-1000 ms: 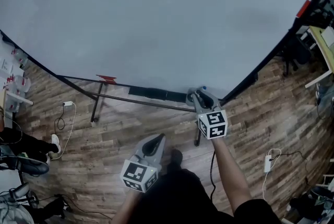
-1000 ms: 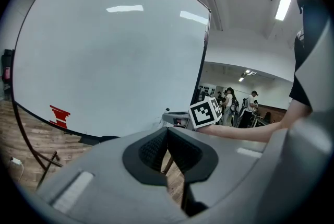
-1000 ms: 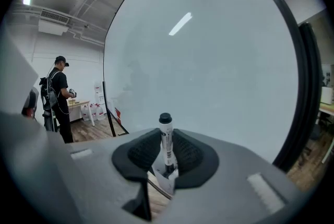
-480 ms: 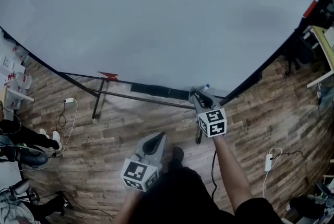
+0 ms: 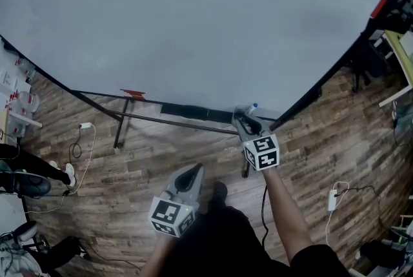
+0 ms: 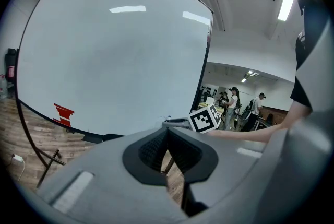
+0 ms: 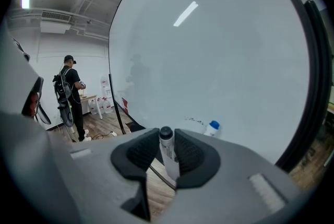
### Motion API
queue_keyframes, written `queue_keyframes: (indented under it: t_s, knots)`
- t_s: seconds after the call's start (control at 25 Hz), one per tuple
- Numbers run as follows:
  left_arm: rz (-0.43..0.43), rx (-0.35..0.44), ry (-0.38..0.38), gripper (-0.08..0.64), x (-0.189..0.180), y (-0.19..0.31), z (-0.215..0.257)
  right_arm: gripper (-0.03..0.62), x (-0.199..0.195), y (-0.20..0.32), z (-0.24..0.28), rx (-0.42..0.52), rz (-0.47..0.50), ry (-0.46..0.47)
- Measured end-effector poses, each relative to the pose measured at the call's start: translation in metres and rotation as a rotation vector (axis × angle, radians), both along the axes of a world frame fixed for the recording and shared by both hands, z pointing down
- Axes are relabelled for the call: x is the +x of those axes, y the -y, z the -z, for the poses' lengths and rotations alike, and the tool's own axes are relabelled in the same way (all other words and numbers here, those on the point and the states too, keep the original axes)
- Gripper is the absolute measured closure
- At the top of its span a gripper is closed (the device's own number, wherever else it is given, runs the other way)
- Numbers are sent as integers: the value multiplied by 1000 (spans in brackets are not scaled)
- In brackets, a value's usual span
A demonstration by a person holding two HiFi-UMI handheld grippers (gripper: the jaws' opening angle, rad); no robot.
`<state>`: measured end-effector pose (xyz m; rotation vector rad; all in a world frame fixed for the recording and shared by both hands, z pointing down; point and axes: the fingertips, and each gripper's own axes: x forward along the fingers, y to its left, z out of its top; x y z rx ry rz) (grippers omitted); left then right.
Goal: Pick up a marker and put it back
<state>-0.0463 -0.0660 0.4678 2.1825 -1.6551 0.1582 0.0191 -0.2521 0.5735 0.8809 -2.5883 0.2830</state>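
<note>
Two tongs show in the head view. Nearest the body, the left tongs hang low over the wooden floor, pressed together with nothing between them. Farther out, the right tongs are up by the lower edge of the whiteboard, pinching a white marker about mid-body. To set it back well, I judge the grip should be firm until the barrel lies along the dark tray at the board's foot, turned parallel with it, and only then spread; letting go early risks a drop to the floor. The marker's long axis runs along the reach of the tongs, black cap foremost, pointing up and away toward the board and leaning slightly left. Beyond it a blue-capped bottle stands against the board
</note>
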Motion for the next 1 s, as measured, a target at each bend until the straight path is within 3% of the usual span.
queue_keyframes:
  t_s: [1.0]
  knots:
    - [-72,39,-15,549,16,-13,5,497,30,-24,29,59,-63,19]
